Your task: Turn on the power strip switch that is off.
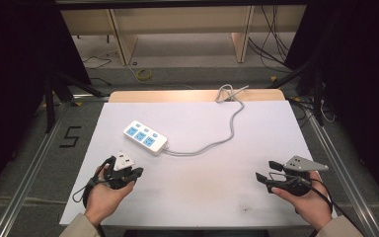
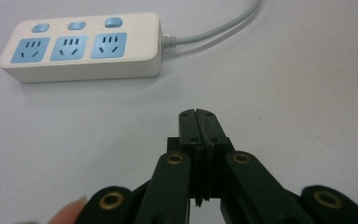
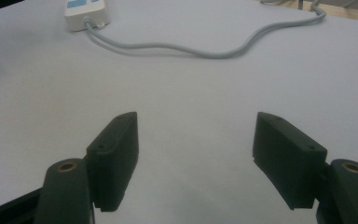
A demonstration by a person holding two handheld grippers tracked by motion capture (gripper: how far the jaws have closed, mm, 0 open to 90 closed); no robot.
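We see a white tabletop point(image 1: 202, 192), mostly bare, leaving wide room toward every edge. The power strip point(image 1: 145, 137) lies left of centre, its grey cord point(image 1: 227, 133) trailing off the far edge, probably to reach a socket. Our left gripper point(image 1: 131, 174) rests just near the strip, jaws pressed together and empty; our right gripper point(image 1: 265, 171) sits well apart, jaws wide.
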